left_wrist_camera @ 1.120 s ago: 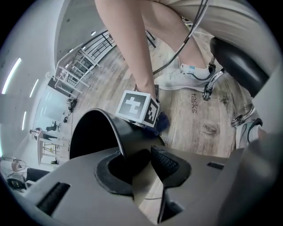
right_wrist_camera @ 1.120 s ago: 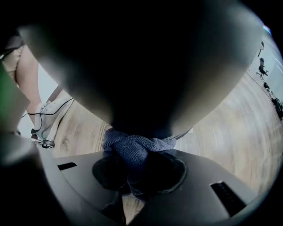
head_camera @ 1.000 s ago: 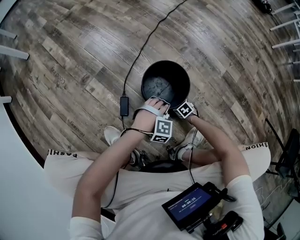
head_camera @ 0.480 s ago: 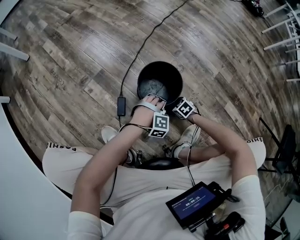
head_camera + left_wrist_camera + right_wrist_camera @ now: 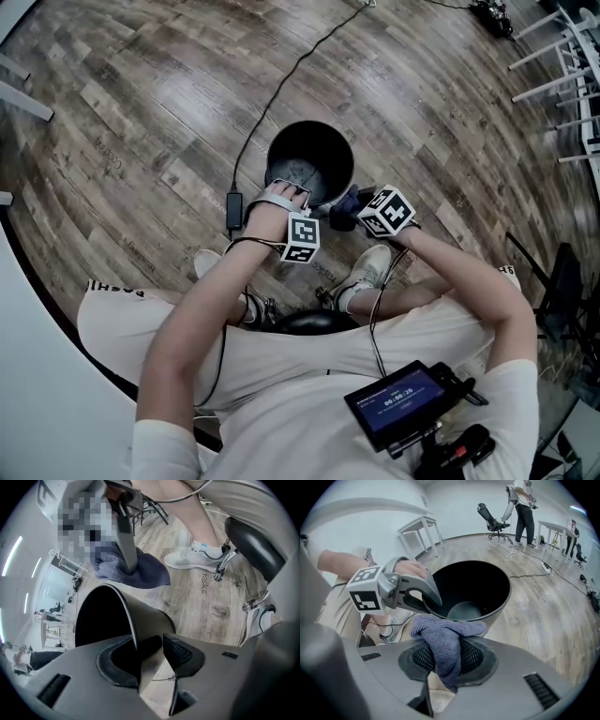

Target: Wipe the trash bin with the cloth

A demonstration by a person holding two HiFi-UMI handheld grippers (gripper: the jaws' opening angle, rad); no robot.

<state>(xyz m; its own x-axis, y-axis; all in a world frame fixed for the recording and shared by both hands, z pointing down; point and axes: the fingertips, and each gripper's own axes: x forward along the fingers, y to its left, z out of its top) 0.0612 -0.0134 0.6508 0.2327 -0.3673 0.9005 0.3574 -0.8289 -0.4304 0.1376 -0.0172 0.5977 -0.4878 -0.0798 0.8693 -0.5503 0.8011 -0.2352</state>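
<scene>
The black trash bin stands on the wood floor in front of my feet. My left gripper is at its near rim. In the left gripper view the rim runs between the jaws of the left gripper, one inside the bin and one outside. These jaws have just been opening and stand slack round the wall. My right gripper hangs above the floor by the bin's near right side, shut on a blue-grey cloth. The cloth droops from the right gripper. The bin holds nothing.
A black cable with a power adapter runs past the bin's left side. White shoes and a black stool seat lie close behind the bin. White tables and chairs stand far right. A person stands in the background.
My right gripper has risen from the bin's rim with the cloth, which now shows outside the bin. The left gripper stays at the near rim.
</scene>
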